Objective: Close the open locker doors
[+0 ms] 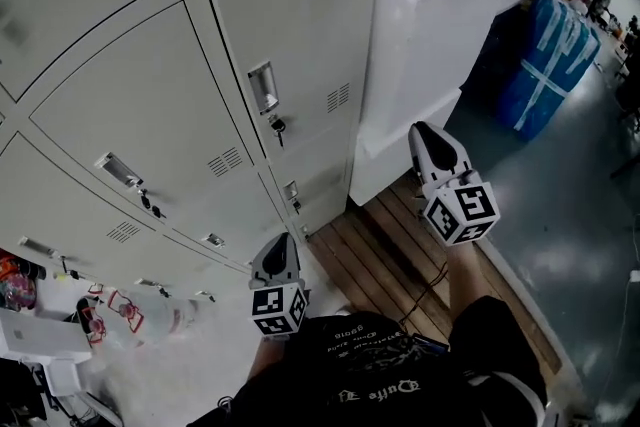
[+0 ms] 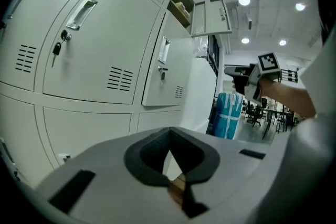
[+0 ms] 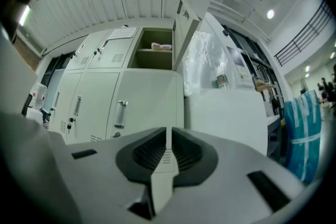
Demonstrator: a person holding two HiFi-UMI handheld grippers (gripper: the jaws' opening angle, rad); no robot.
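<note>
While both grippers are held before the bank of lockers (image 1: 150, 105), an open door (image 2: 210, 17) stands at the top right. It is swung out from its compartment (image 3: 152, 57), where small items lie on the shelf. The doors below and beside it sit flush, and keys (image 1: 277, 127) hang in some locks. The left gripper (image 2: 169, 132) is low near the bottom row, its jaws meeting at the tips with nothing between them. The right gripper (image 3: 167, 136) is higher, in front of a white cabinet (image 1: 430, 25) beside the lockers and aimed toward the open compartment — its jaws are drawn to a thin slit, empty. A blue wrapped bundle (image 1: 555, 60) stands farther right.
</note>
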